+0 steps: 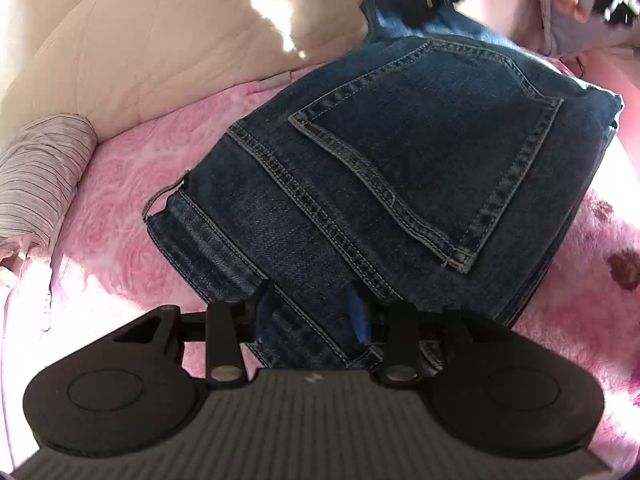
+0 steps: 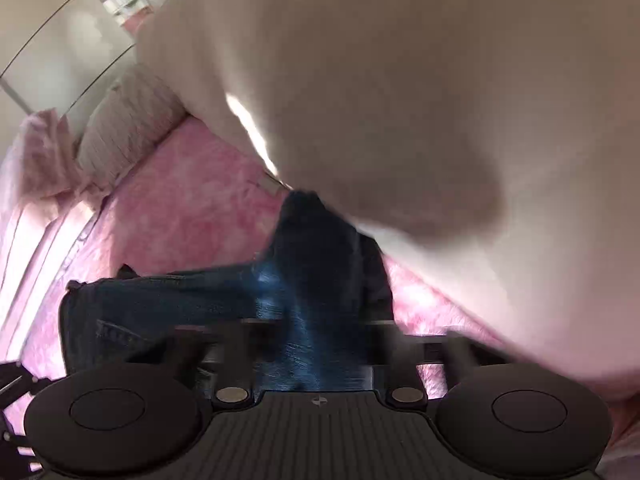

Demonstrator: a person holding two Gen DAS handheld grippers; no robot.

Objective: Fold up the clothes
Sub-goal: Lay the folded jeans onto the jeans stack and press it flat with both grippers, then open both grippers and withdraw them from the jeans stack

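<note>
On the pink blanket [image 1: 116, 208], found the jeans [image 1: 400, 168] lying as a thick folded stack, back pocket up, waistband toward the left wrist camera. Saw the left gripper [image 1: 312, 312] down on that waistband edge, fingers set partly apart with denim between them; could not tell whether pinching or merely resting. Saw the right gripper [image 2: 320, 340] badly blurred in its own view, with a strip of denim rising straight up through the gap; judged it closed on that loose end of the jeans, drawn up at the far side of the stack near the cream quilt [image 1: 140, 40].

Judged the main risk to be the top layers dragging. Feared that a fast swing of the lifted end, with too little hold at the waistband, would slide the stack across the plush blanket and skew the edges. Feared also a slip from the right fingers, since thick denim is heavy and only a narrow strip seemed caught. Noted the quilt bulging close over the far side; judged that the raised end could brush it and land creased. Kept the striped pillow [image 1: 40, 168] out of concern, well apart to the left.
</note>
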